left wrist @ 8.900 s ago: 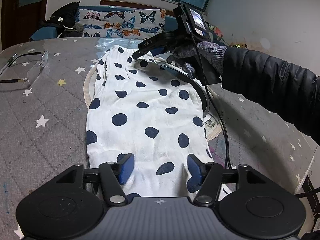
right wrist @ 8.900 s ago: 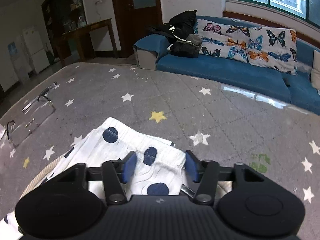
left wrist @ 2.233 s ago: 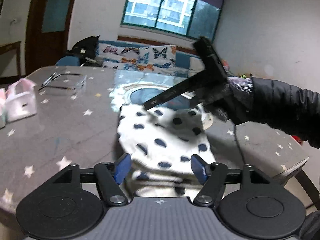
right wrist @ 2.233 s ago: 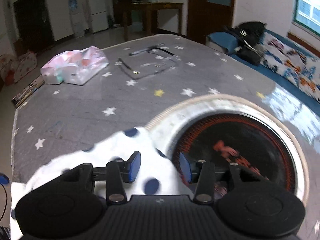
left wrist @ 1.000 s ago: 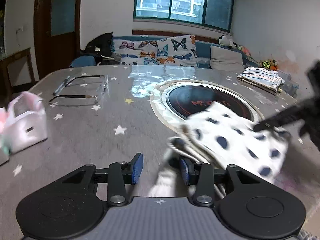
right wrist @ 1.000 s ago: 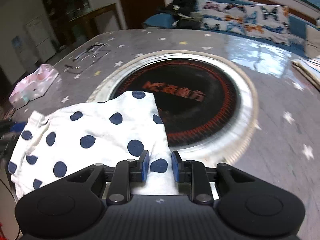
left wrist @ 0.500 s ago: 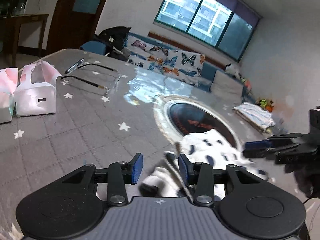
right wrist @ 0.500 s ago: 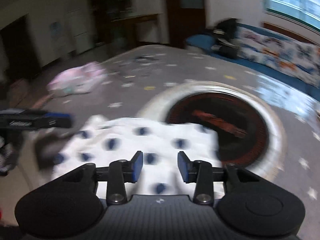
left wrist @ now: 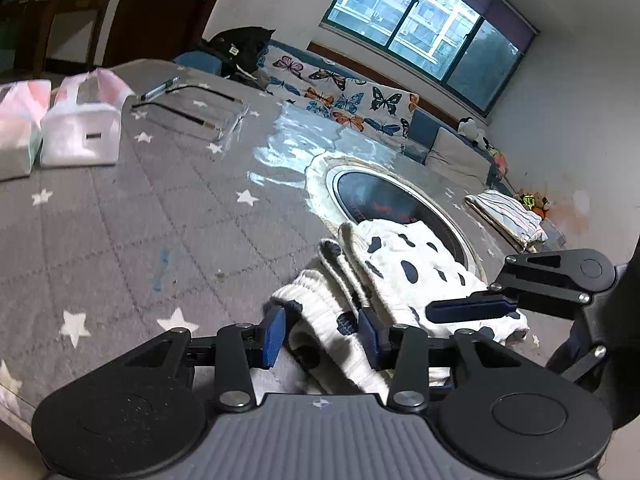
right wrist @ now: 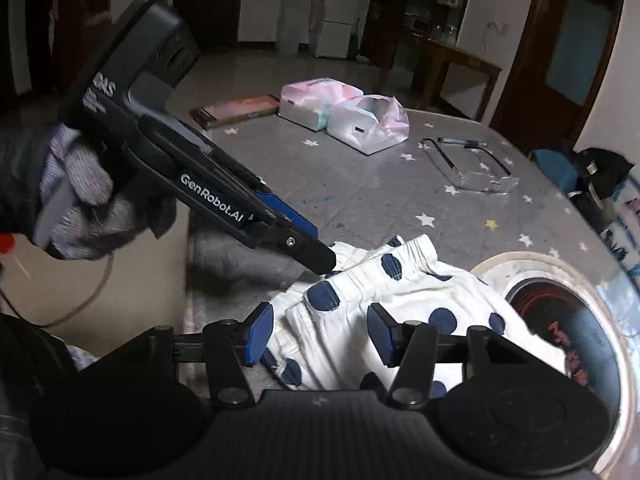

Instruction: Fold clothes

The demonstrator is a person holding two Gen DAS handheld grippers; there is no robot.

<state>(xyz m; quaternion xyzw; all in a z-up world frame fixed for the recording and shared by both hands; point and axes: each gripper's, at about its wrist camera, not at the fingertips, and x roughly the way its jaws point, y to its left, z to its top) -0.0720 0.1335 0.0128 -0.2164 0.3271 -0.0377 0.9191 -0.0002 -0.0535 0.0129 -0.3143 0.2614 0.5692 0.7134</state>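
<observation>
Left gripper jaws apart over spotted garment, right gripper likewise

A: Legible markings?
B: Left gripper, at ten o'clock in the right wrist view: "GenRobot.AI" in white on its arm; letters ending "AS" on the upper body. Round hob, four o'clock: red characters, unreadable.

The folded garment lies on the bench at its near edge, partly over the round hob. My left fingers straddle its near end; my right gripper sits opposite. The glasses lie far left, bags beyond.
</observation>
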